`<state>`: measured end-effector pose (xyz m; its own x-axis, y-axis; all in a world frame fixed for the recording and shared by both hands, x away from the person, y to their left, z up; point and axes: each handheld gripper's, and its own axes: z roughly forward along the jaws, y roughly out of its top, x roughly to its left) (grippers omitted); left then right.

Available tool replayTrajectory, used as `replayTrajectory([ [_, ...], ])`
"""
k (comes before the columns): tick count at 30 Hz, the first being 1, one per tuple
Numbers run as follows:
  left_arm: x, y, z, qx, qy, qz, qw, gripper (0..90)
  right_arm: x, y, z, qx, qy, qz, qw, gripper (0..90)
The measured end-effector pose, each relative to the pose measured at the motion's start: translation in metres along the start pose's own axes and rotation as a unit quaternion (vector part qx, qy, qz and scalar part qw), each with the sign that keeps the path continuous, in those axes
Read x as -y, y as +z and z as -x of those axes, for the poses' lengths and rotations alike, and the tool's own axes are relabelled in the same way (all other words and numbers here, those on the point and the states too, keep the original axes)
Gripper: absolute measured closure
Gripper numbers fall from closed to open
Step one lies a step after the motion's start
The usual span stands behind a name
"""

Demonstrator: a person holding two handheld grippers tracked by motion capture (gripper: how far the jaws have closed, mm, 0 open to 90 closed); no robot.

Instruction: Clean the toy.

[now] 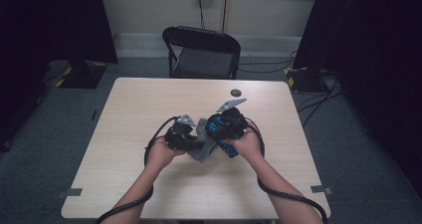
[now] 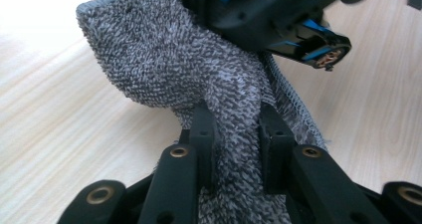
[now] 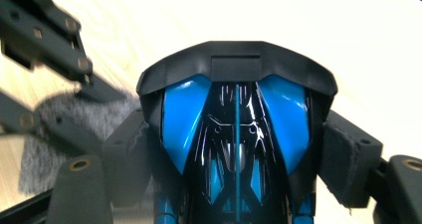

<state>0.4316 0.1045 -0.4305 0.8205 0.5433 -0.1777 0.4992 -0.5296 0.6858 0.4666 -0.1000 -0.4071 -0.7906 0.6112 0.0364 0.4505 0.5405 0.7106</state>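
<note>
Gripping a grey towel (image 2: pixel 164 59), the left tongs (image 2: pixel 234 129) are closed on a gathered fold of it; in the left gripper view the cloth runs up between the two jaws and spreads into a wider flap above them. The right tongs (image 3: pixel 239 149) are clamped on a black-and-blue toy car (image 3: pixel 236 114), its glossy body seated between the two pads in the right gripper view, its front toward the camera. In the high view the car (image 1: pixel 225 126) is held tilted just above the towel (image 1: pixel 203 147), which hangs bunched between the two hands, its lower end at the desk. The left tongs (image 1: pixel 181 134) and right tongs (image 1: pixel 230 129) sit close together, near the middle of the desk (image 1: pixel 139 104).

Open wood lies all round the hands: wide room to the left edge, a good band to the right edge, and bare surface toward the far edge. A small dark round disc (image 1: pixel 236 92) lies near the far edge, well apart from the car. Beyond that edge stands a black folding chair (image 1: pixel 204 52). Tape marks sit on the floor by the near corners, and black cables trail from each gripper along the forearms off the near edge.
</note>
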Motion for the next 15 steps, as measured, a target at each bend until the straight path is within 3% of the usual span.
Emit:
replayTrajectory([
  [15,0.002,0.024,0.028,0.014,0.038,-0.026,0.9989,73.4,-0.017,0.01,-0.004,0.016,0.007,0.001,0.9999,25.4],
])
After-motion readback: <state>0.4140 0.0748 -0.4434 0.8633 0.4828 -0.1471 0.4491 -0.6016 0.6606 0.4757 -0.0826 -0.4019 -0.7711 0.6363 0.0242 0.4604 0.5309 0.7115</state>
